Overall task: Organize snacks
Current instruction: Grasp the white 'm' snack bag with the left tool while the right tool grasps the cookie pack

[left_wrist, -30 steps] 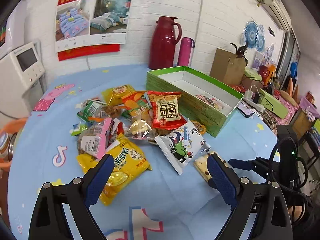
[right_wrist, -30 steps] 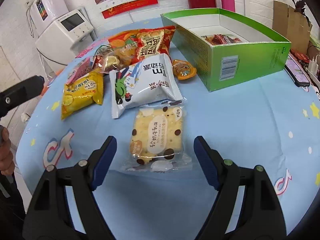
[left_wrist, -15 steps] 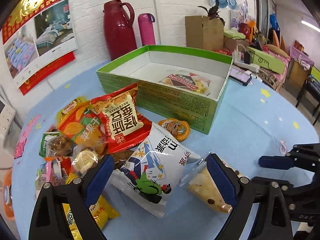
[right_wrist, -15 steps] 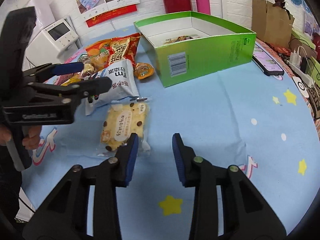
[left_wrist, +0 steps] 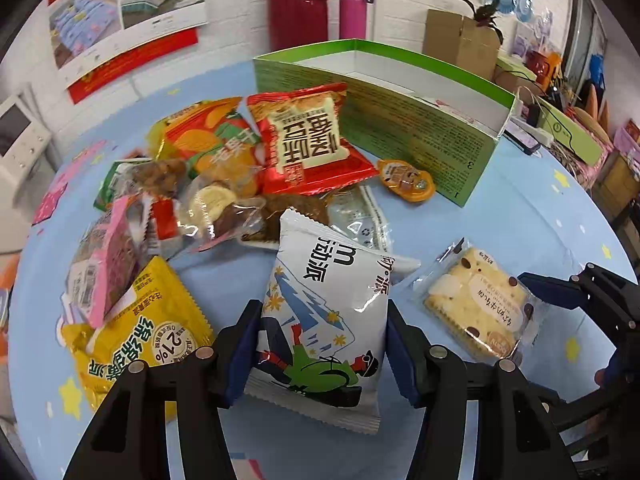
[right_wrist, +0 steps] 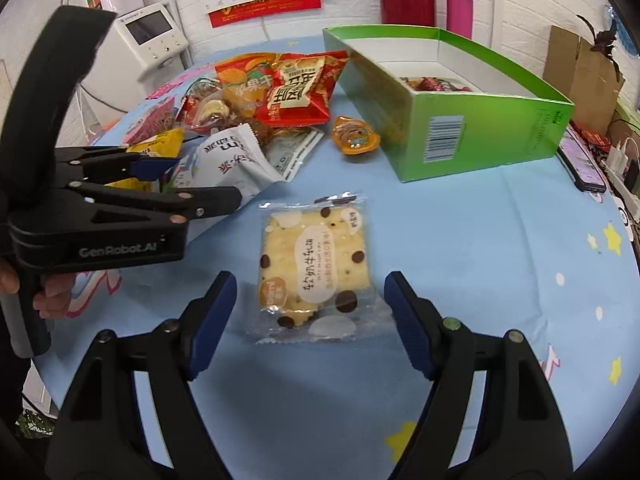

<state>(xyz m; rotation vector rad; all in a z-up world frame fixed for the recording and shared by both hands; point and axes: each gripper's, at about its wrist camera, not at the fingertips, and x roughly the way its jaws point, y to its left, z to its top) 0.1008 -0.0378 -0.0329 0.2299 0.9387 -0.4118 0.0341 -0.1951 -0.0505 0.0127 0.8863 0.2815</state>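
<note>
My left gripper is shut on the white snack bag, its pads pressed against both sides of the bag's lower half. From the right wrist view the left gripper holds that white bag at the edge of the snack pile. My right gripper is open, and the clear cracker packet lies flat on the blue cloth just ahead of its fingers. One right finger shows beside the cracker packet. The green box stands open behind, with a snack inside.
A red bag, a yellow bag, an orange jelly cup and several other packets lie left of the green box. A red thermos and pink bottle stand by the wall. A phone lies right of the box.
My left gripper dropped onto the white bag and its fingers drew in against it. My right gripper went from nearly shut to open and now faces the cracker packet squarely.
</note>
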